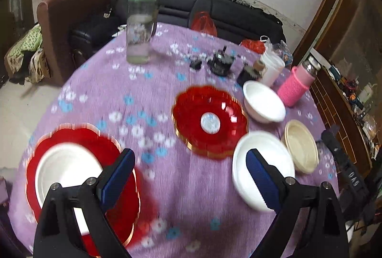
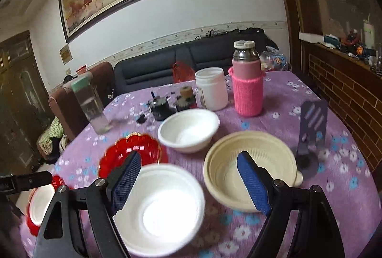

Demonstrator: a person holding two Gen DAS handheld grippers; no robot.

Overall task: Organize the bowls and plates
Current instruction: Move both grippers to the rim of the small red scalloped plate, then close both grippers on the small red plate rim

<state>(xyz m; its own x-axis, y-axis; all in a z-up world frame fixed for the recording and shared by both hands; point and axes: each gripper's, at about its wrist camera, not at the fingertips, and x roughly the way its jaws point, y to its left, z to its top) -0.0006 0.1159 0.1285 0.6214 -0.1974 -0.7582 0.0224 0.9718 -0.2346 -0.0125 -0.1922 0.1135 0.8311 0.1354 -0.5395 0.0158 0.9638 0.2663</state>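
Note:
A round table with a purple flowered cloth (image 1: 167, 186) holds the dishes. At the near left a white plate (image 1: 64, 167) lies on a red scalloped plate (image 1: 119, 215). A second red scalloped plate (image 1: 210, 119) sits mid-table. A white bowl (image 1: 262, 169) is near right, a second white bowl (image 1: 263, 100) behind it, a cream bowl (image 1: 300, 146) to the right. My left gripper (image 1: 191, 160) is open and empty above the cloth. My right gripper (image 2: 188, 162) is open and empty over the near white bowl (image 2: 164, 208), with the cream bowl (image 2: 226, 167) and far white bowl (image 2: 188, 129) beyond.
A clear bottle with a green lid (image 1: 142, 24), a pink-sleeved flask (image 2: 247, 81), a white jar (image 2: 211, 88), small black items (image 2: 160, 105) and a purple phone stand (image 2: 311, 124) stand on the table. A dark sofa (image 1: 214, 12) and a brown armchair (image 1: 71, 17) lie behind.

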